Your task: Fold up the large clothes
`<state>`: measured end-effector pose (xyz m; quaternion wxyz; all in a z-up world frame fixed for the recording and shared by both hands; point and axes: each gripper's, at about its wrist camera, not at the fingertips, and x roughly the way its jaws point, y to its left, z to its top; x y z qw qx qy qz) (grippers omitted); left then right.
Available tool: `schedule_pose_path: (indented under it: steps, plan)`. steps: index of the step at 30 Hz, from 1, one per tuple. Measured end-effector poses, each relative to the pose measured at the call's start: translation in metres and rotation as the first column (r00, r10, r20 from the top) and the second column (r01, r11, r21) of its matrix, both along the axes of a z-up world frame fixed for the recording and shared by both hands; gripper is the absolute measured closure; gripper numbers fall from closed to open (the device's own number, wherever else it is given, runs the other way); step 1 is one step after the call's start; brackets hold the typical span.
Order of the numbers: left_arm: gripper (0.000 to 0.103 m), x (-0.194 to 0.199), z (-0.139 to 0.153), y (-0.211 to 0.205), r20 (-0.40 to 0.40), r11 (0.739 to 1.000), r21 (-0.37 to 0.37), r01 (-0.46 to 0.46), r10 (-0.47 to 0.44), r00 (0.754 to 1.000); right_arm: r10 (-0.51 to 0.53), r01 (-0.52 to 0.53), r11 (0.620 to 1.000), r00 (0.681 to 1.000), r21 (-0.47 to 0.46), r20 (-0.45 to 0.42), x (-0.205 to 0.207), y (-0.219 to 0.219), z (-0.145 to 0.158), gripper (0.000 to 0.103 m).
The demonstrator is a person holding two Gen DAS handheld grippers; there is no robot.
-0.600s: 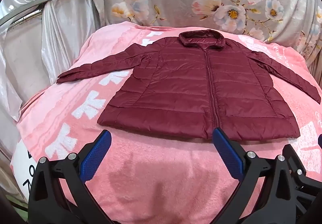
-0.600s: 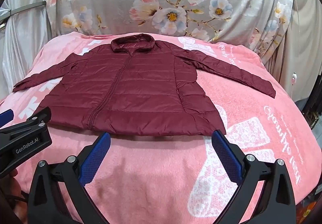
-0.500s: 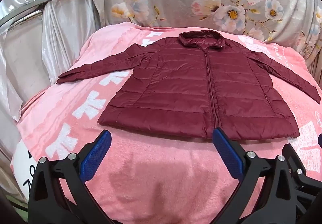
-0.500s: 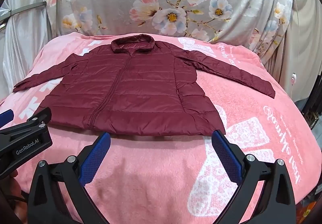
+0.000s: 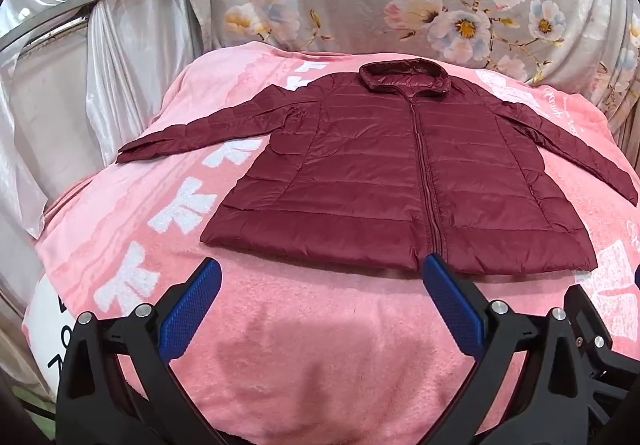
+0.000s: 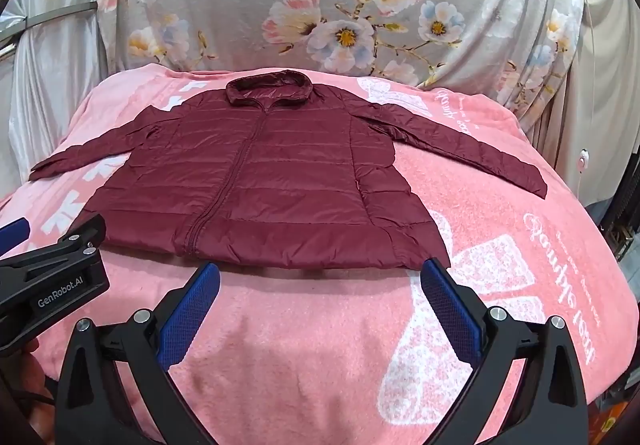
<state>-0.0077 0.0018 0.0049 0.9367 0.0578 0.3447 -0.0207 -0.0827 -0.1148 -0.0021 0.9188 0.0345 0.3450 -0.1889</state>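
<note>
Nothing has shifted in the last half second: the maroon puffer jacket [image 5: 404,181] lies exactly where it was, and both of your claws hang at the same spot above the near edge of the pink blanket [image 5: 304,341]. That stillness suggests the fold has not begun; you are still at the starting pose.

The jacket is spread flat and face up on the blanket, zipper closed, collar [image 6: 268,91] towards the floral cloth [image 6: 340,5] at the back, hem [image 6: 280,251] nearest you. Both sleeves are stretched outward: the left sleeve [image 5: 208,133] runs towards the silvery curtain [image 5: 120,45], the right sleeve [image 6: 472,149] angles out across the blanket's white lettering.

Your left claw [image 5: 318,285] stands wide, with nothing between its blue pads; it hovers just short of the hem, left of the zipper line. Your right claw [image 6: 320,287] is equally wide and empty, just short of the hem's right half. In the right wrist view the left claw's black body shows at the lower left edge.

Since the garment already looks smooth, the likely first move is bringing a sleeve in across the chest. The quilted shell looks slippery, so a shallow pinch may slide off.
</note>
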Motion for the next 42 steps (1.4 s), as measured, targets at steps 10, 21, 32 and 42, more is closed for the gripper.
schedule_pose_path:
  steps: [10, 21, 32, 42]
  plan:
    - [0.005, -0.0008, -0.0004, 0.0038, -0.002, 1.0, -0.003, -0.001, 0.001, 1.0, 0.002, -0.002, 1.0, 1.0, -0.001, 0.001, -0.001, 0.0025, 0.0038, 0.005]
    - [0.005, -0.0005, 0.0001, 0.0044, -0.002, 1.0, -0.002, -0.001, 0.001, 1.0, 0.002, -0.002, 1.0, 1.0, 0.001, 0.003, -0.0021, 0.0032, 0.0057, 0.005]
    - [0.005, -0.0005, 0.0004, 0.0044, -0.002, 1.0, -0.002, 0.0, 0.0, 1.0, 0.006, -0.006, 1.0, 1.0, 0.001, 0.005, -0.0029, 0.0046, 0.0048, 0.005]
    - [0.005, -0.0024, -0.001, 0.0083, -0.002, 1.0, -0.003, 0.001, -0.001, 1.0, 0.008, -0.008, 1.0, 1.0, -0.002, 0.004, -0.0026, 0.0076, 0.0054, 0.005]
